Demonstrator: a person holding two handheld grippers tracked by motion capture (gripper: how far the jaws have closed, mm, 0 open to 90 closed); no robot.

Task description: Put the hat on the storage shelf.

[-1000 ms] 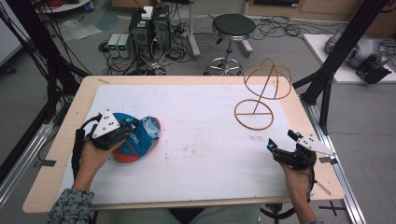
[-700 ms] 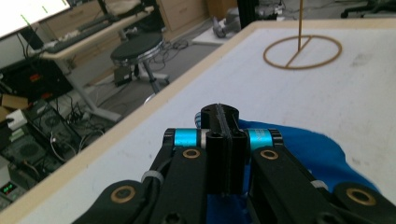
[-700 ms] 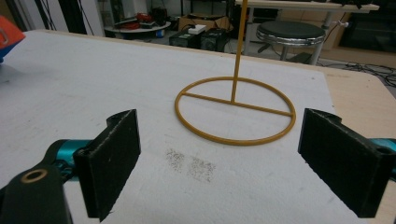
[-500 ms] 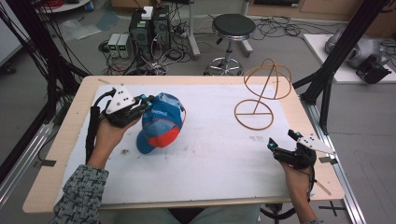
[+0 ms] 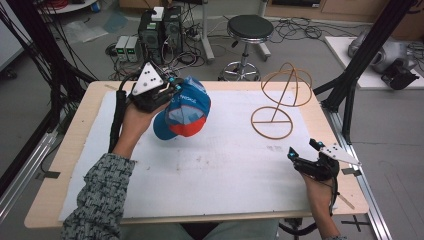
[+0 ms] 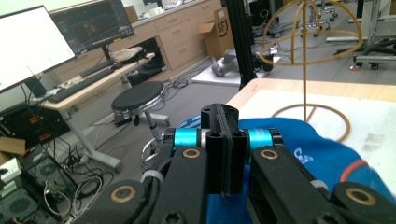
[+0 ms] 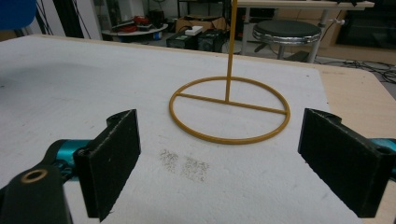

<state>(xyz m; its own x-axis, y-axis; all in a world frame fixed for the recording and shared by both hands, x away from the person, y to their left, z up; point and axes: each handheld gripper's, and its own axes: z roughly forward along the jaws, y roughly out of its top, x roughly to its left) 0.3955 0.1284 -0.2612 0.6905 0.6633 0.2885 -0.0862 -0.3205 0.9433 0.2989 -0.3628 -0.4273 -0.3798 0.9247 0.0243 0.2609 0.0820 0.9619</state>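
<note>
The tabletop [image 5: 70,165] in front of me is pale wood, and a white mat [image 5: 215,170] covers most of it. Toward the far right of the mat stands a wire hat stand [image 5: 277,102], a thin yellow-brown frame with a flat ring base, an upright rod and a rounded cage on top.

My left gripper [image 5: 172,89] is raised above the far left part of the tabletop, and from it hangs a blue cap [image 5: 184,107] with white panels, white lettering and an orange-red patch low on one side. The cap is clear of the mat, well apart from the stand, and it hangs to the right of my left hand [image 5: 134,116]. In the left gripper view my fingers [image 6: 223,140] are pressed flat together in front of the lens, with the blue cloth [image 6: 322,154] bunched right behind and below them; I take it that they pinch the cap's edge, though the pinched spot itself is hidden behind the fingers.

My right gripper [image 5: 306,150] rests low near the right edge of the tabletop, near the stand's base. Its fingers [image 7: 114,158] are spread wide, with bare mat between them, and they frame the ring base [image 7: 229,109] farther off without touching it.
</note>
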